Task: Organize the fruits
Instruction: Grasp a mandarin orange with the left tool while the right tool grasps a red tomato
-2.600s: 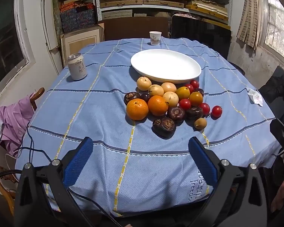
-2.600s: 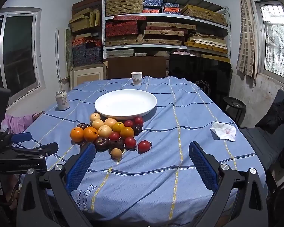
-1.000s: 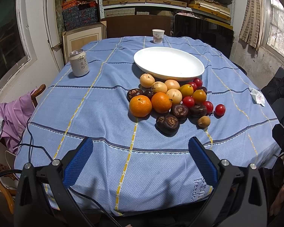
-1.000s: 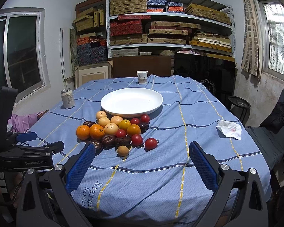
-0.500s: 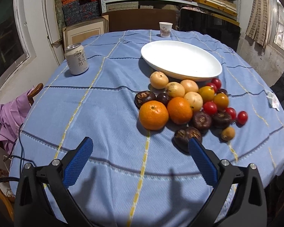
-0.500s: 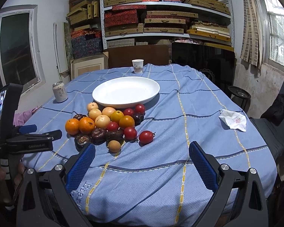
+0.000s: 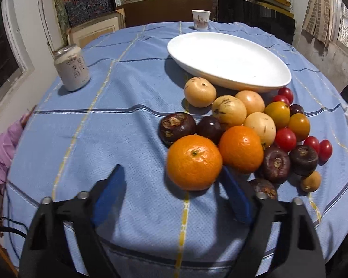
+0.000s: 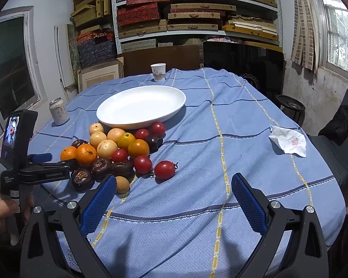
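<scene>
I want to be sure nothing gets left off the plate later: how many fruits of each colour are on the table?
Orange mandarins: 2
Pale yellow fruits: 4
Yellow-orange tomatoes: 2
Red tomatoes: 5
Dark purple-brown fruits: 6
Small tan fruit: 1
Total: 20

Fruit pile [image 7: 239,136] before plate [image 7: 229,58], can [image 7: 72,70] left.

Mixed round fruits [image 7: 241,134] are lying heaped on blue cloth: oranges, pale yellow fruits, red tomatoes, dark purple ones. They are sitting just beside an oval white plate [image 7: 229,58].
</scene>
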{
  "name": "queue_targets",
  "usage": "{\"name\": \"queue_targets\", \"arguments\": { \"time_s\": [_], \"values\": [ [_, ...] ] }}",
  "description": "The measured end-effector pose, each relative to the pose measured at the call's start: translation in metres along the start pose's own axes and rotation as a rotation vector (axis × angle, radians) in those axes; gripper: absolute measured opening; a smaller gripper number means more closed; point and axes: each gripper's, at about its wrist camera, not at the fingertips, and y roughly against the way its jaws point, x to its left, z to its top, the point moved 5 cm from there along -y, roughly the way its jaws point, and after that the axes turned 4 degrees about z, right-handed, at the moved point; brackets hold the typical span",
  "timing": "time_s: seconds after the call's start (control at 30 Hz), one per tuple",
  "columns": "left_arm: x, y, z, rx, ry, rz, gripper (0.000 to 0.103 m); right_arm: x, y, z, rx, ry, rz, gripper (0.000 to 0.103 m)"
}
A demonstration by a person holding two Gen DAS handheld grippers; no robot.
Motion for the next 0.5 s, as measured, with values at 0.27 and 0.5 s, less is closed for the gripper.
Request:
{"name": "queue_targets", "arguments": {
  "time_s": [0.27,0.5],
  "values": [
    [-0.007,0.004,0.0,-0.081,-0.005,-0.077,0.046,-0.006,-0.023,0.0,0.061,-0.015,0.019,0.099],
    [0.005,0.021,-0.001,-0.175,0.083,-0.123,0.046,-0.004,-0.061,0.003,0.154,0.037,0.032,0.084]
  ]
}}
